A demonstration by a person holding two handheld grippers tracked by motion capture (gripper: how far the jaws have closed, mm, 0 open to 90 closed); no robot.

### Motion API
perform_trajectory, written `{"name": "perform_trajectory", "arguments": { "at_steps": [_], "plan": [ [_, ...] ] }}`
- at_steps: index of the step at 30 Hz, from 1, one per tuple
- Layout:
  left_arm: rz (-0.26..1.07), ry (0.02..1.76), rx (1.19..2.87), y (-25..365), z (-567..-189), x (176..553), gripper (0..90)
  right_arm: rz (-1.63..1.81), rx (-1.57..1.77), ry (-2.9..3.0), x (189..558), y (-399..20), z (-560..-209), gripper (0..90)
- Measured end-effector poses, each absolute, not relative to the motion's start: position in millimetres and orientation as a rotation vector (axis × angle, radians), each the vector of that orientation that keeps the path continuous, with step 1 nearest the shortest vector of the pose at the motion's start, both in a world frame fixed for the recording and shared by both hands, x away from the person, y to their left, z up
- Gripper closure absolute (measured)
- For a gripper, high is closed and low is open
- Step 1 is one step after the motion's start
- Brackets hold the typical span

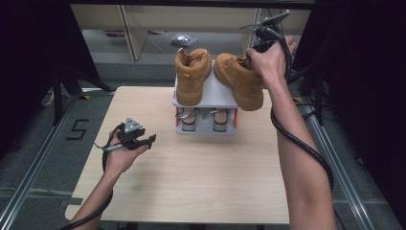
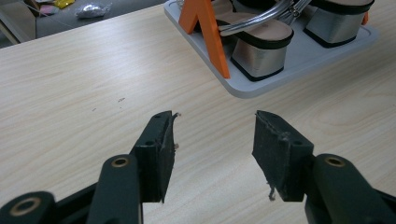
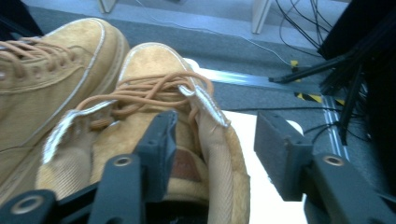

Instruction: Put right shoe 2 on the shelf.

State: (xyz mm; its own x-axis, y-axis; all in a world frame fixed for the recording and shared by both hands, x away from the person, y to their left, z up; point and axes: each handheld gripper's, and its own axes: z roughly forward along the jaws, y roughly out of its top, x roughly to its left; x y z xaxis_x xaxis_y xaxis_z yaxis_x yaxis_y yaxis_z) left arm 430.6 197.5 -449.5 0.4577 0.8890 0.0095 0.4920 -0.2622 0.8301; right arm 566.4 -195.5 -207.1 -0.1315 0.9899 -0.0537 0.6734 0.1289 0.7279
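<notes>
Wood-grain table [image 1: 191, 163] bears a grey rack [image 1: 207, 96]; both claws [image 2: 215, 135] [image 3: 215, 140] gape, gripping nothing.

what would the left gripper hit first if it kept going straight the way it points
Probably the grey base of the shoe rack. The left gripper hovers with open jaws over bare table, aimed at the base's near edge, just ahead of the silver-heeled shoe behind it. Depth is hard to judge, though.

Black claws [image 2: 215, 149], trailing black cables [image 1: 306, 148]

Table evenly lit, bg dark (sides black); close-ups slightly soft.
</notes>
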Motion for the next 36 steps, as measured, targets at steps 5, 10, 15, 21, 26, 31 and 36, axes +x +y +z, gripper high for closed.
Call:
{"name": "perform_trajectory", "arguments": {
  "at_steps": [5,10,15,21,26,31,36],
  "plan": [
    [0.625,1.144,1.930,197.3,-449.4,431.4,47.6,0.779,1.590,1.881,561.1,-199.8,-205.4,53.6],
    [0.628,1.136,1.955,197.7,-448.9,431.6,47.5,0.812,1.591,1.871,553.8,-203.3,-203.2,53.4],
    [0.622,1.144,1.929,194.3,-450.0,431.8,47.5,0.839,1.592,1.873,548.4,-208.1,-202.6,53.5],
    [0.620,1.130,1.960,193.3,-449.1,432.5,47.4,0.881,1.586,1.879,543.3,-212.0,-200.9,61.3],
    [0.618,1.129,1.959,193.0,-449.1,433.0,47.3,0.935,1.560,1.852,537.0,-215.2,-196.7,74.4],
    [0.618,1.129,1.959,193.2,-449.2,432.7,47.3,0.926,1.524,1.856,534.4,-222.4,-196.6,83.9],
    [0.621,1.135,1.938,191.4,-449.9,433.0,47.3,0.954,1.565,1.849,530.2,-225.8,-197.7,90.0]
  ]
}}
